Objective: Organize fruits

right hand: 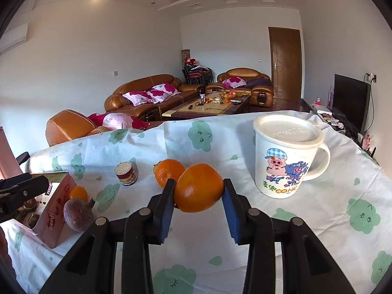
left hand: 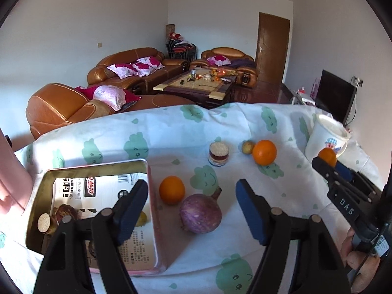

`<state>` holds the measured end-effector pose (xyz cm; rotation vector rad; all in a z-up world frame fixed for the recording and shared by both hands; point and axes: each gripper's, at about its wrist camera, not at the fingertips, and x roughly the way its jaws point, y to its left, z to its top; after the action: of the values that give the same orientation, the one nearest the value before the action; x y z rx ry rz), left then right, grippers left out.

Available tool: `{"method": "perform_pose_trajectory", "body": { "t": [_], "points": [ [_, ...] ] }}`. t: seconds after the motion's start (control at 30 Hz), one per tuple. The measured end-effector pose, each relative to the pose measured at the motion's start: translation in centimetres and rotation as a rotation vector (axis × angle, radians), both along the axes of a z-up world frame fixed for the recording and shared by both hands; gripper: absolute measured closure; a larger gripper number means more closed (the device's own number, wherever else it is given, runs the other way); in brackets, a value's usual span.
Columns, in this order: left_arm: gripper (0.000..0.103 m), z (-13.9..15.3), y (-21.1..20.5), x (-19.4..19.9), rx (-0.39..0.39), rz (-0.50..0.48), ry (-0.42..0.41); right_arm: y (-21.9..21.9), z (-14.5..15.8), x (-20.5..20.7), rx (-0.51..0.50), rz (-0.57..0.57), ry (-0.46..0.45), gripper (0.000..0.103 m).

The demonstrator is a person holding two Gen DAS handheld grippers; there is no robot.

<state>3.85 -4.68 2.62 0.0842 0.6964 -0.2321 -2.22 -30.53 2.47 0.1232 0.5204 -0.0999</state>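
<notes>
Right gripper (right hand: 199, 189): we clamp a round orange fruit (right hand: 198, 187) between both pads, lifted above the cloud-print tablecloth (right hand: 318, 210).
Left gripper (left hand: 192, 199): our fingers spread, empty, beside the metal tin tray (left hand: 98, 169) at the cloth's left edge.

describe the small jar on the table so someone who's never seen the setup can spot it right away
Start at the white tablecloth with green cloud faces. Between the metal tray on the left and the lidded white mug on the right, toward the far side, stands the small jar. It is the only short upright cylinder there: pale grainy top, dark red band, while its neighbours are round oranges and a purple fruit.
</notes>
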Motion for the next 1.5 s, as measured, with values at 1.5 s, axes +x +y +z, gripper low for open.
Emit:
{"method": "perform_pose_trajectory", "body": {
  "t": [1.5],
  "points": [
    [0.037,-6.6,-4.3,5.6,0.297,0.427,0.199,-1.9,0.0,0.1,0.114,0.018,0.03,0.063]
  ]
}}
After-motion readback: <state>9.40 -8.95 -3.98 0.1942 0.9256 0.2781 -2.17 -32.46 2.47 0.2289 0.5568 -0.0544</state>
